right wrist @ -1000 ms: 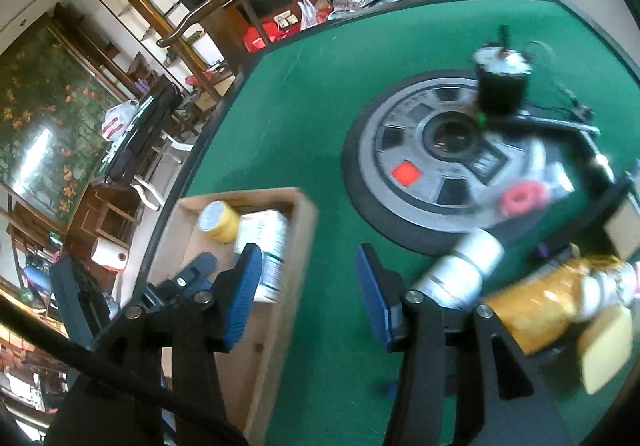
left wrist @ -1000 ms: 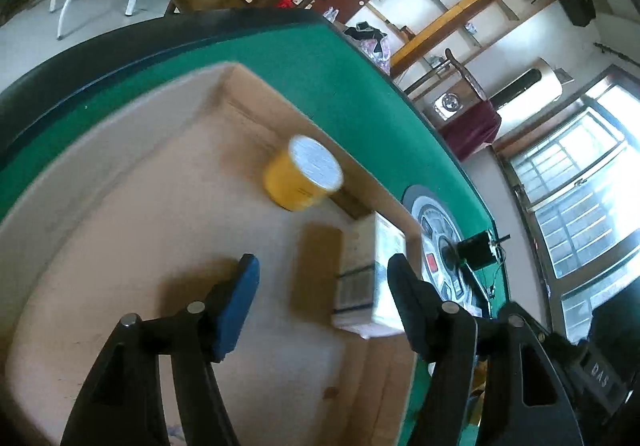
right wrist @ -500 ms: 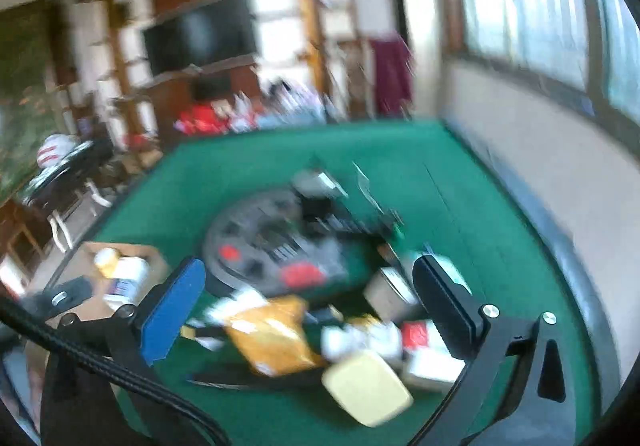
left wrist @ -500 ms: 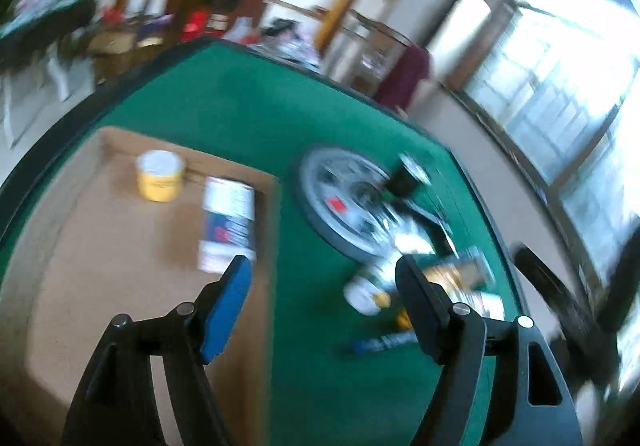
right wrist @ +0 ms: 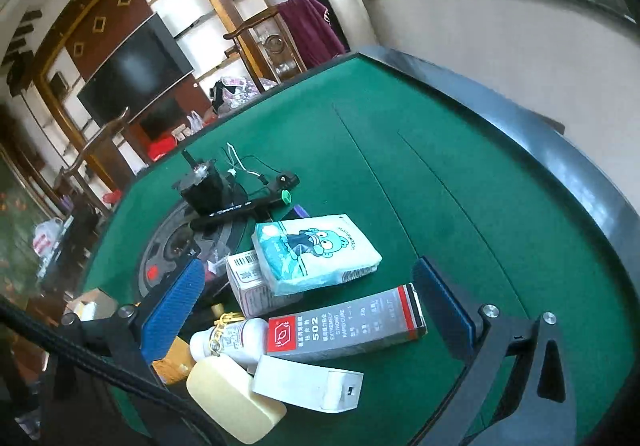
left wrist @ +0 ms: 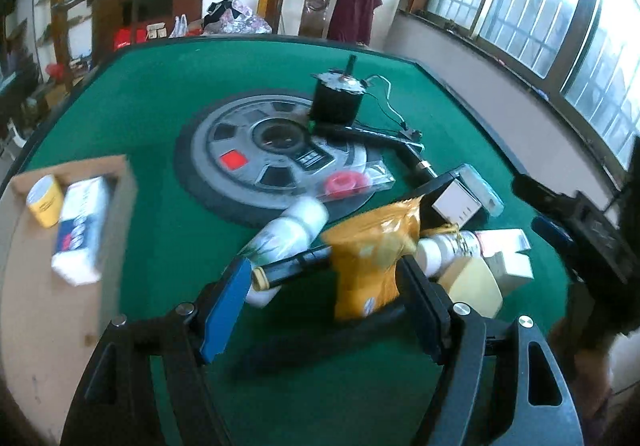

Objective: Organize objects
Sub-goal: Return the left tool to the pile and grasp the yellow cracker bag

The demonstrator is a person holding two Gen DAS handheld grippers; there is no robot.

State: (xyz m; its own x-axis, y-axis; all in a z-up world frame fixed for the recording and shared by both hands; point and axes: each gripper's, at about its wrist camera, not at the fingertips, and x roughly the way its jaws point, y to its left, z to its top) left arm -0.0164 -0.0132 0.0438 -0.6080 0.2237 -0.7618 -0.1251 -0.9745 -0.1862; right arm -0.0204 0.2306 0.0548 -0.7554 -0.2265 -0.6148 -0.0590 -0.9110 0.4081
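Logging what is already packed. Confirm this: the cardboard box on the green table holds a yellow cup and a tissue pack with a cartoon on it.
One detail is wrong. In the left wrist view the cardboard box holds the yellow cup and a white carton with blue and red print. The cartoon tissue pack lies out on the green table among the loose items, as the right wrist view shows.

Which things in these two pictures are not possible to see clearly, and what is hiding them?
- Left wrist view: print on the white box in the cardboard tray is blurred.
- Left wrist view: the orange pouch covers part of the white bottle.
- Right wrist view: the cardboard tray is mostly hidden behind the left fingers.
- Right wrist view: the yellow block is partly covered by the white adapter.
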